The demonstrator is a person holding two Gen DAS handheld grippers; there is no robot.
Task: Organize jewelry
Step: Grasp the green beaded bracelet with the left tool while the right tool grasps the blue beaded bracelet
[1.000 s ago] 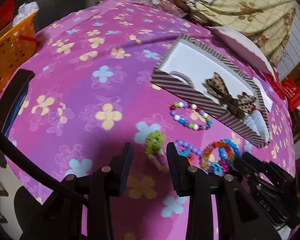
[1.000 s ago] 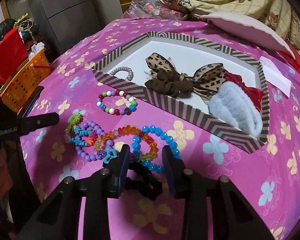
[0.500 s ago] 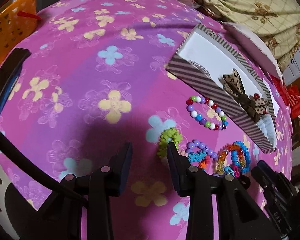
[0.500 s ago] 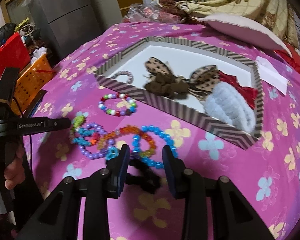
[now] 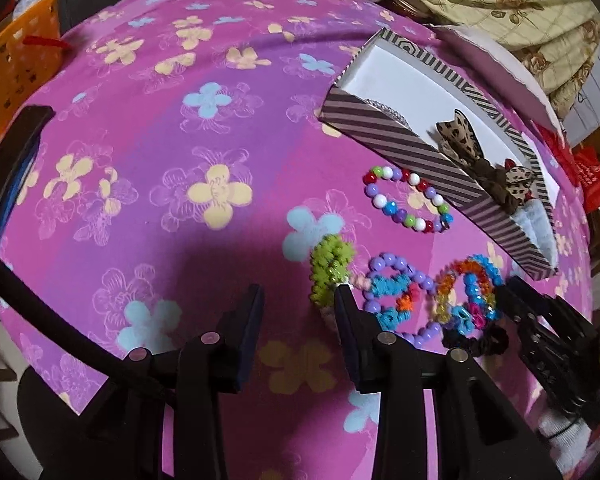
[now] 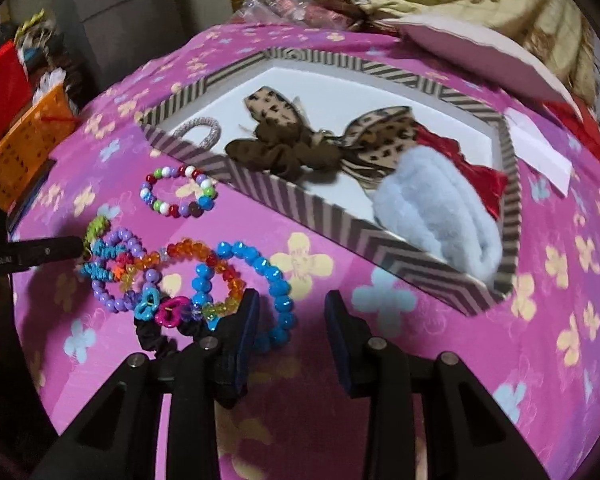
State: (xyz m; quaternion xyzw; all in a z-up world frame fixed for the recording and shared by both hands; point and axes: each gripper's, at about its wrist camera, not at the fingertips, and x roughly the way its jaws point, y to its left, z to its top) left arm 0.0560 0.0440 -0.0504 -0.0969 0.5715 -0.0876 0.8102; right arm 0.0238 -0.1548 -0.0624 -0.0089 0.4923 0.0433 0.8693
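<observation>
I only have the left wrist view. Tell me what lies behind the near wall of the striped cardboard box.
Observer: A silver glittery hair tie lies flat in the left corner of the striped cardboard box.
Operator: Report the right gripper's jaws.
Observer: The right gripper is open with nothing between its jaws, next to the blue bead bracelet.
Operator: Say what fills the box's right end.
Observer: A red fabric piece lies between the leopard-print bow and the pale blue fluffy scrunchie.
</observation>
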